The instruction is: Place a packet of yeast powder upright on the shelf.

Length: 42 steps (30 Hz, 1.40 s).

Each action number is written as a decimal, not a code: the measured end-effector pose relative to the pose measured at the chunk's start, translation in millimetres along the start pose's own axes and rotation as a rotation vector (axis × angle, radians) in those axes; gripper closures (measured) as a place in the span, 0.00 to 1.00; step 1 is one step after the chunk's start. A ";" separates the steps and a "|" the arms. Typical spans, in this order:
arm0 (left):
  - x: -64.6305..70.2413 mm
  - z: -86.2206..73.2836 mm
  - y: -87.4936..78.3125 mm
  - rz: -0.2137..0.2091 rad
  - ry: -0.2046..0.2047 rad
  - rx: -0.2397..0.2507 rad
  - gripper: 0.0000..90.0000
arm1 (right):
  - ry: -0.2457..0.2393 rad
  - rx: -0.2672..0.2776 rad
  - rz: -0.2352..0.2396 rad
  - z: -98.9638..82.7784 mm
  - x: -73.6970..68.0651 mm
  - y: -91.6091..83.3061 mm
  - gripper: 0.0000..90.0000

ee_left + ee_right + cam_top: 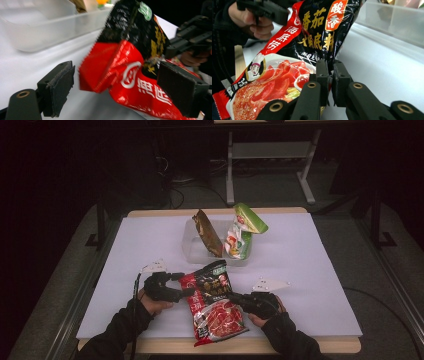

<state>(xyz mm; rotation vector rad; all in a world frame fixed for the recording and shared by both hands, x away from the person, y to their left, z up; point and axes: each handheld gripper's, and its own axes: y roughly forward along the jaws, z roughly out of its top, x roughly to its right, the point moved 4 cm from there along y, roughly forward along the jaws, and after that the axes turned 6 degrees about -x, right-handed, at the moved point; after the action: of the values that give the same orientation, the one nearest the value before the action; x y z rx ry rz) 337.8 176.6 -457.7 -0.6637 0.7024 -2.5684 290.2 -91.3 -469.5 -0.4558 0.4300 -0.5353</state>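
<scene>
My right jaws (331,82) pinch the red pouch's (287,75) edge; left jaws (120,87) stand released at nine o'clock. It could slip onto the bench (310,270).

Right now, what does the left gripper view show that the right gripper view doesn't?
Left gripper view: the left gripper with its pads apart, the red-and-black packet's corner between them untouched. Right gripper view: the right gripper shut on the packet's edge, and the packet's printed tomato picture. Both: the packet, the clear plastic bin and the white table.
</scene>
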 end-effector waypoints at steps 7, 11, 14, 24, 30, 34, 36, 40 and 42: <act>14.7 -3.3 21.7 -0.093 0.015 -0.067 0.16 | -0.023 0.019 -0.003 2.5 -1.9 -1.5 0.93; 22.8 -5.6 30.6 -0.163 0.028 -0.075 0.24 | -0.027 0.033 0.003 4.2 -2.7 -2.7 0.94; 19.0 -1.2 25.5 -0.213 0.003 -0.008 0.46 | -0.020 0.036 -0.001 4.4 -0.4 -4.3 0.93; 35.0 12.7 11.3 -0.204 0.047 0.099 0.78 | -0.034 0.062 -0.017 10.3 -0.3 -15.0 0.75; 47.5 21.2 2.5 -0.177 0.094 0.166 0.83 | -0.083 0.037 -0.051 7.5 5.9 -35.7 0.53; 51.8 25.6 -4.0 -0.150 0.105 0.221 0.86 | -0.170 -0.021 -0.120 2.0 13.6 -51.3 0.46; 51.9 26.1 -5.0 -0.133 0.103 0.233 0.86 | -0.176 -0.056 -0.166 -5.7 22.1 -57.5 0.41; 52.3 28.7 -8.4 -0.127 0.116 0.248 0.87 | -0.198 -0.072 -0.253 -20.4 36.2 -69.5 0.34; 51.8 29.6 -9.9 -0.104 0.126 0.256 0.86 | -0.206 -0.061 -0.292 -24.7 40.9 -74.4 0.32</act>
<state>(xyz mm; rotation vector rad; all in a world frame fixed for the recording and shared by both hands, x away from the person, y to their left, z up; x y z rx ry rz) 309.3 148.7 -412.2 -0.4699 0.3744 -2.7513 281.2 -178.8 -462.3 -0.6312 0.1819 -0.7505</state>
